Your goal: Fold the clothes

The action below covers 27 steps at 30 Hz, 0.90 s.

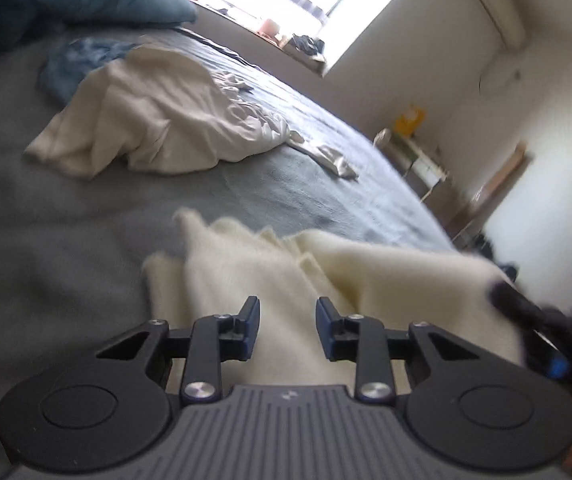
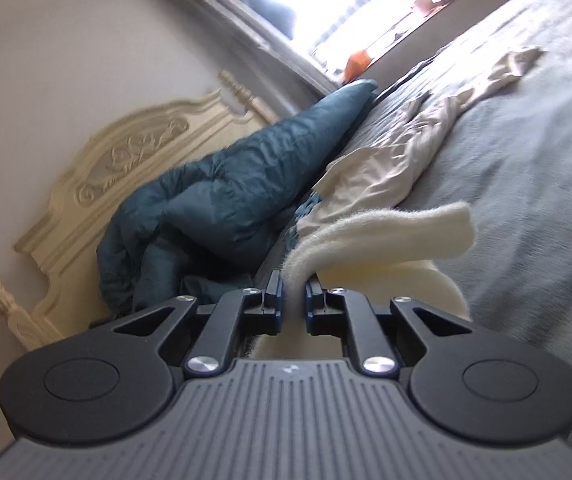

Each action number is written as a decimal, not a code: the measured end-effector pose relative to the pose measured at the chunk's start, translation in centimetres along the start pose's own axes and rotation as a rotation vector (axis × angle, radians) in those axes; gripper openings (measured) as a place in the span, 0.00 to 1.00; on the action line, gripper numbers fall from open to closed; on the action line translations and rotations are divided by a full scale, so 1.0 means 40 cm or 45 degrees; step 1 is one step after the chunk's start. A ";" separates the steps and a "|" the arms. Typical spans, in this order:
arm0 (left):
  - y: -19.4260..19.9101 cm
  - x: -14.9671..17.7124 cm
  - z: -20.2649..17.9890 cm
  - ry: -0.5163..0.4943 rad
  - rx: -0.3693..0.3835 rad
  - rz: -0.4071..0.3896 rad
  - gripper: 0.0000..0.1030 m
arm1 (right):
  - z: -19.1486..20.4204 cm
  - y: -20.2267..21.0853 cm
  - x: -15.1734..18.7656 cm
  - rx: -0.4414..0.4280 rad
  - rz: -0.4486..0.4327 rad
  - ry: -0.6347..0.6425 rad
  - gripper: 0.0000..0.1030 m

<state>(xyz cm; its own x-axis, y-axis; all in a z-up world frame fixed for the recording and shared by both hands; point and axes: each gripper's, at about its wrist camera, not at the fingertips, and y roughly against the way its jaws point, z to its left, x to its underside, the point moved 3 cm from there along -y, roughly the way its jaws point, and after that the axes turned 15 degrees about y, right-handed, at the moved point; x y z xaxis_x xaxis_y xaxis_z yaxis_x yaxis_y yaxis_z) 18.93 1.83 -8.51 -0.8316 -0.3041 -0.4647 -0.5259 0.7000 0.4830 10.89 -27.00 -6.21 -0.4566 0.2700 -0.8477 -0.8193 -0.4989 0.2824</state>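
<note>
The cream sweater (image 1: 286, 276) lies on the grey bed (image 1: 66, 220), near the white shirt (image 1: 158, 120). The right claw (image 2: 293, 300) pinches a fuzzy edge of the sweater. The left claw (image 1: 287, 328) is spread wide just above the sweater, holding nothing.

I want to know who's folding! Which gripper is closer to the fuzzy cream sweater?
Right. The right gripper is shut on an edge of the cream sweater, lifting it. The left gripper hangs open just above it, holding nothing.
</note>
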 end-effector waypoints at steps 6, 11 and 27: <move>0.161 0.105 0.073 0.151 0.142 -0.086 0.31 | 0.099 -0.177 0.007 -0.045 0.319 0.236 0.09; 0.239 0.186 0.109 0.218 0.162 -0.128 0.34 | 0.181 -0.302 0.023 -0.052 0.552 0.437 0.17; 0.236 0.247 0.089 0.336 0.175 0.001 0.42 | 0.363 0.198 0.081 0.022 0.116 0.874 0.28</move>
<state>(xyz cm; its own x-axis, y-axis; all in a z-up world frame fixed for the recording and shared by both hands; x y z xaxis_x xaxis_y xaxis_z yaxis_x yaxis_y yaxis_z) 6.38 7.75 -11.17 -0.8589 -0.4485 -0.2471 -0.5114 0.7756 0.3701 -2.10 -18.14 -0.20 -0.2062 -0.3576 -0.9108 -0.7961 -0.4800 0.3686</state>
